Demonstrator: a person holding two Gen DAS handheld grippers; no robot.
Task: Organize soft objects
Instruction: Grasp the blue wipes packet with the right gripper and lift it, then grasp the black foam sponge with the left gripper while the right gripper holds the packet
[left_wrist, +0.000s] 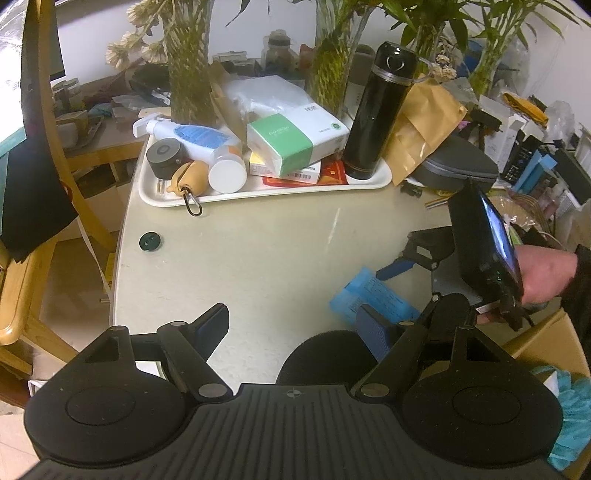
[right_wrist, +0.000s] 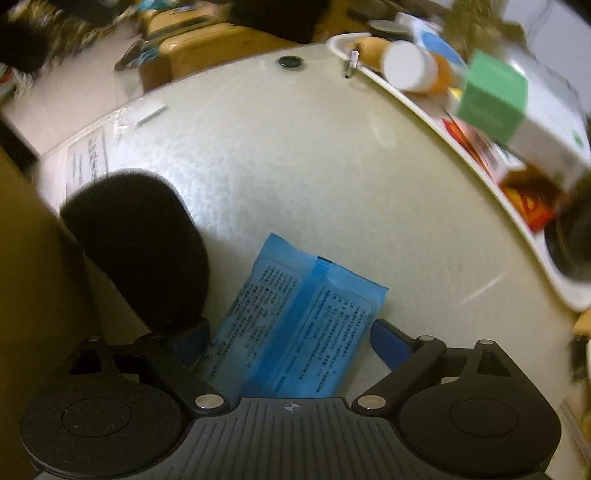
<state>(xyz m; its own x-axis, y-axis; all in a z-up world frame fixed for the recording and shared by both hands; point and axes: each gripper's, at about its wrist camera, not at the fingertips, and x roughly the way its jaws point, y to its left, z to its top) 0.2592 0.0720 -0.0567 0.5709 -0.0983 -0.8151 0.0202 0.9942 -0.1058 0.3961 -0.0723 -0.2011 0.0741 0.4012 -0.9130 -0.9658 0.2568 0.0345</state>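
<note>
A blue soft packet (right_wrist: 295, 321) with printed text lies flat on the pale table (right_wrist: 314, 166). My right gripper (right_wrist: 290, 336) straddles it with its jaws wide, and the blue pads stand beside the packet's edges without pressing on it. A black fuzzy object (right_wrist: 140, 243) lies just left of the packet, near the table's edge. In the left wrist view my left gripper (left_wrist: 293, 326) is open over the near table edge. The black fuzzy object (left_wrist: 321, 354) sits low between its fingers, ungripped, and the blue packet (left_wrist: 369, 295) lies beyond its right finger. A hand (left_wrist: 543, 273) holds the right gripper there.
A white tray (left_wrist: 258, 195) at the back holds a black flask (left_wrist: 380, 110), a green-and-white box (left_wrist: 291, 144), a spray bottle and small items. A dark round disc (left_wrist: 149, 242) lies near the left edge. A cardboard box (left_wrist: 546, 343) with teal fluff (left_wrist: 572, 413) stands at right.
</note>
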